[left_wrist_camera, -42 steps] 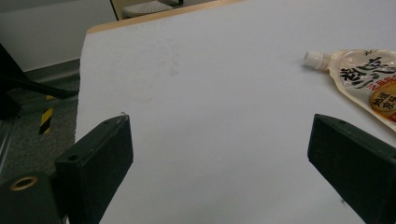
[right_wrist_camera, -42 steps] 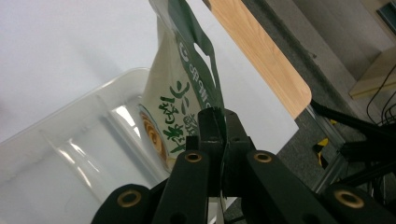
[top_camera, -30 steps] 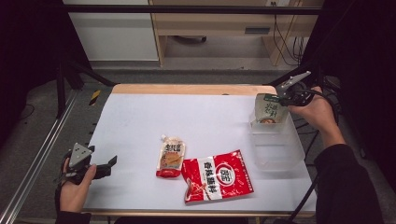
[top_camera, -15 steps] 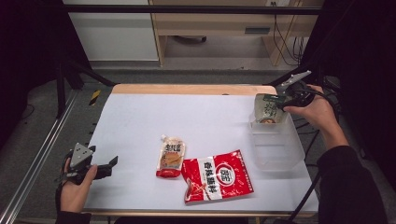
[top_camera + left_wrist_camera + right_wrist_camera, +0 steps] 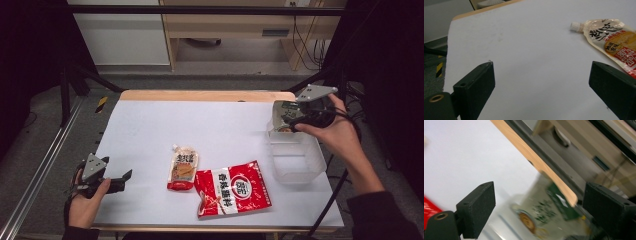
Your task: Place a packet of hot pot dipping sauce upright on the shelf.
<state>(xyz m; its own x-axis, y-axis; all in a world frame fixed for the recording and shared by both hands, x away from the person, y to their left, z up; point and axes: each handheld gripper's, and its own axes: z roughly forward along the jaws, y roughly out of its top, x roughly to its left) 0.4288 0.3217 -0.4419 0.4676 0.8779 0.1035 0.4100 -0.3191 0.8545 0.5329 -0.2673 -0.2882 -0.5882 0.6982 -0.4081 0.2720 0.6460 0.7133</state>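
Observation:
A green and white snack packet (image 5: 281,113) leans upright at the far end of a clear plastic container (image 5: 300,167) on the table's right side. My right gripper (image 5: 295,118) hangs just to its right, a little above the container. Its jaws have just been opening and stand wide, and the blurred packet (image 5: 549,213) lies beyond them, untouched by the right gripper (image 5: 540,197). An orange spout pouch (image 5: 183,169) and a red packet (image 5: 232,188) lie flat near the table's front middle. My left gripper (image 5: 122,177) rests open at the front left, its jaws (image 5: 541,72) bare, the pouch (image 5: 614,42) ahead to the right.
The white table top (image 5: 220,125) has a wooden far edge (image 5: 205,95). A metal rail (image 5: 40,170) runs along the floor on the left. Cables and a wooden cabinet (image 5: 225,25) lie behind the table.
My right gripper has let go of the green packet and drawn back to the right and upward. The packet stays leaning in the container. My left gripper has kept still.

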